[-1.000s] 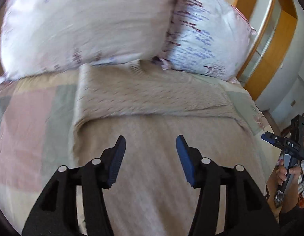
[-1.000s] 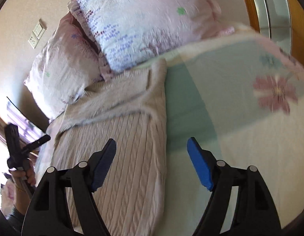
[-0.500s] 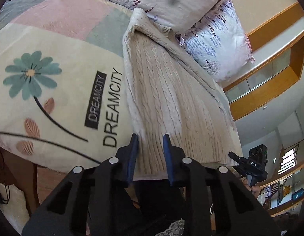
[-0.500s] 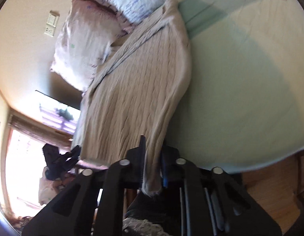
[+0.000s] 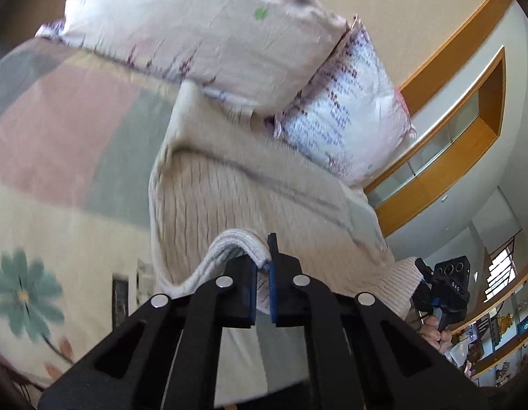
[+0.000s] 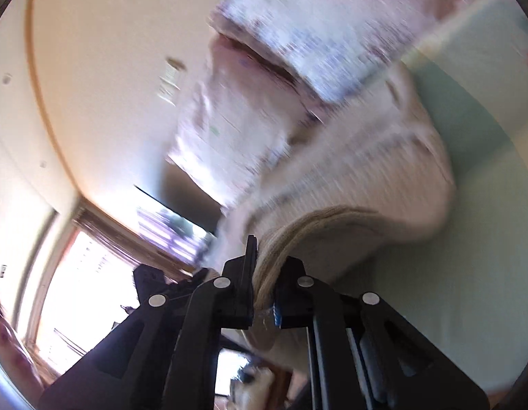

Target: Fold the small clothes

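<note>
Two grippers, left (image 5: 262, 275) and right (image 6: 264, 287), now pinching sweater (image 5: 229, 198) hem, lifted off bed (image 5: 58, 130) since half-second ago; fold toward pillows (image 5: 212, 34) beginning.

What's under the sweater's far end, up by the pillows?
The sweater lies on the patterned bedspread; its collar end disappears beneath the two pillows. What is under the collar is covered.
</note>
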The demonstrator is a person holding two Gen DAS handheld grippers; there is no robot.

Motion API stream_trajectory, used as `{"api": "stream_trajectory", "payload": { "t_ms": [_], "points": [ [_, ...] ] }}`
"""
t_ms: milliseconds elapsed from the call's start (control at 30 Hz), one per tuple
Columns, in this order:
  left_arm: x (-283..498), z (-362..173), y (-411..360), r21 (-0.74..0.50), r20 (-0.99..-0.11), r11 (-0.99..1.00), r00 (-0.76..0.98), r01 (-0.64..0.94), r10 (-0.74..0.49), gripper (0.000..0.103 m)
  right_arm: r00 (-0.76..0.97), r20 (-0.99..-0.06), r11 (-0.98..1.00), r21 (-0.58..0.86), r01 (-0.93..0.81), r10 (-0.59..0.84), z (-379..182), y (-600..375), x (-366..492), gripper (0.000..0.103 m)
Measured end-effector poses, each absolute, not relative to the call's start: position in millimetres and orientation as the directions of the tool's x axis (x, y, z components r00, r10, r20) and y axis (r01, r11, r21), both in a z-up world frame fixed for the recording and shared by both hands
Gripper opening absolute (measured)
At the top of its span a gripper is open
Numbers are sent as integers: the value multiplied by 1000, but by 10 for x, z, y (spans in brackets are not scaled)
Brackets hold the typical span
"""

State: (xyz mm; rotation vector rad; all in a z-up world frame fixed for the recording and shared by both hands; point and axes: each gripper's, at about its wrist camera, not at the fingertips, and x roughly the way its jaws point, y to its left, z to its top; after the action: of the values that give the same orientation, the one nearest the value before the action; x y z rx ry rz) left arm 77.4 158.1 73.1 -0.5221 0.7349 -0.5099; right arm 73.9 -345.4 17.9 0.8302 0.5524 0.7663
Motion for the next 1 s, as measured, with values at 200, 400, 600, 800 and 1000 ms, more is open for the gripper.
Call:
{"api": "stream_trajectory", "payload": {
  "t_ms": [200,400,600,800,1000],
  "points": [
    [2099,1370,1553,-451,-417,852,781,266,-464,4,738,18,394,837,-381,675,667,-3611,1847,8],
    [3410,889,1413,-374,-602,921,727,110,-332,49,794,-331,539,842,5,509,225,-3730,3175,42],
    [3190,545,1971,-473,-596,876,699,91,-394,80,812,-343,650,758,-59,473,265,-3945,2907,87],
    [3164,-18,2068,-619,-631,783,555,63,-543,71,765,-358,606,794,-53,536,158,-4005,2910,87],
    [3251,-184,1852,-637,-626,768,537,66,-565,50,741,-382,635,769,-77,552,113,-3851,2881,87]
  ]
}}
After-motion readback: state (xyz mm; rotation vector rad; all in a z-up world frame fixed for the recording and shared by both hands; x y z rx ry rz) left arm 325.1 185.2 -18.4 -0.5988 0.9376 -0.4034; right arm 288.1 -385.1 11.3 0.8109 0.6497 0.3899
